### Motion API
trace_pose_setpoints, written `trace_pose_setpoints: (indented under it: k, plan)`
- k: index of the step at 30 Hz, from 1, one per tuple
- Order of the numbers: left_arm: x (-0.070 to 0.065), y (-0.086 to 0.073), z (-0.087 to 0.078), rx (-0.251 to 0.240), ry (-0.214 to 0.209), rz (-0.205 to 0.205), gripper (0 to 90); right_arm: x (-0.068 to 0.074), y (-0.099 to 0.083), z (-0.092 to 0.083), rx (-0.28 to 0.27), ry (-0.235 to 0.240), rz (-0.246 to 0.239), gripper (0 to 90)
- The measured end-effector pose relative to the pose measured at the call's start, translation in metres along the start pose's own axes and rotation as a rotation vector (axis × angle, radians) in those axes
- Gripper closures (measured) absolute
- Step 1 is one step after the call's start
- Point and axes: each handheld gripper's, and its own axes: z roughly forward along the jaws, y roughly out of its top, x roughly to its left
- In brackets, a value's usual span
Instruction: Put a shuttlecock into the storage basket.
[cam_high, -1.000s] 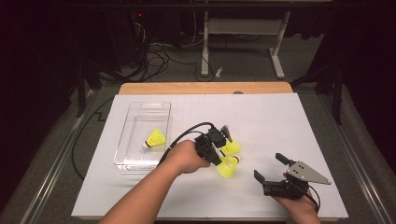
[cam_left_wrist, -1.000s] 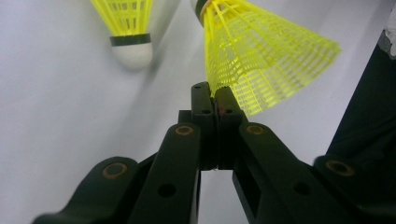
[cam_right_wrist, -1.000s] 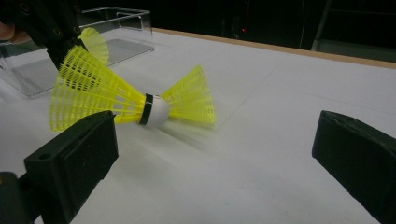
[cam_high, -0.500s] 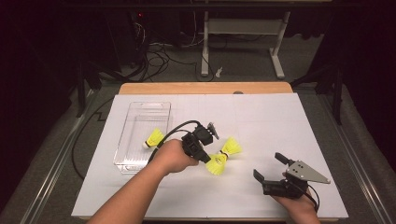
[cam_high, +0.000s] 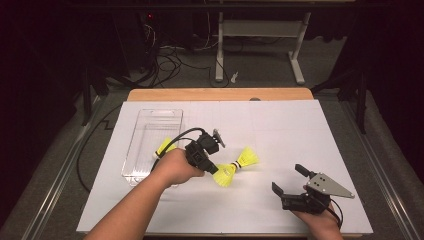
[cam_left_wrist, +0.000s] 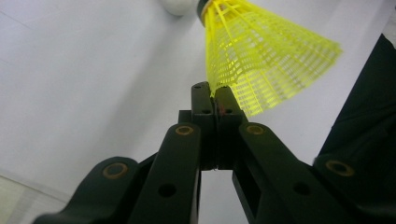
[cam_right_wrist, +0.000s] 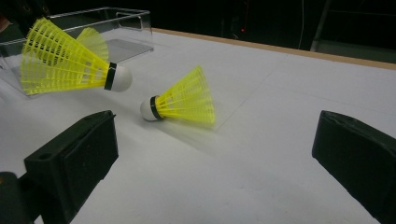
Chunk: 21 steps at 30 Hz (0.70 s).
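On the left, a clear box (cam_high: 150, 145) sits on the desk (cam_high: 280, 125) with one yellow shuttlecock (cam_high: 164, 146) already inside. The left claw (cam_high: 212, 167) is clamped shut on the skirt of a second shuttlecock (cam_left_wrist: 261, 60), apparently carrying it boxward; next it needs lifting over the rim and releasing. A third shuttlecock (cam_high: 247, 158) lies just beside. The right claw (cam_high: 292, 180) rests open, empty.

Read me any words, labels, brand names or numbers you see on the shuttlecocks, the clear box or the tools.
None can be read: the held shuttlecock, the shuttlecock lying on the table, the clear box, the left tool and the right tool carry no legible text or numbers.
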Motion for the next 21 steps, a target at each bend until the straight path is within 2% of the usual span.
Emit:
trace_pose_setpoints:
  k: [6,11,13,16,21]
  plan:
    - [0.003,-0.002,-0.004,-0.007,0.006,-0.013,90.0,0.000,0.000,0.000,0.003,-0.001,0.001,1.1]
    - [0.004,-0.004,-0.009,-0.012,-0.008,-0.012,90.0,-0.001,0.000,-0.001,-0.002,-0.002,0.002,1.1]
    - [0.003,-0.004,-0.012,-0.010,0.009,-0.007,90.0,0.000,0.000,-0.001,0.000,-0.002,0.003,1.1]
    - [0.003,-0.004,-0.017,-0.014,0.013,-0.001,90.0,0.000,0.000,-0.001,-0.001,-0.001,0.000,1.1]
    - [0.006,-0.007,-0.027,-0.023,0.030,-0.019,90.0,0.000,0.000,-0.001,-0.001,-0.002,0.004,1.1]
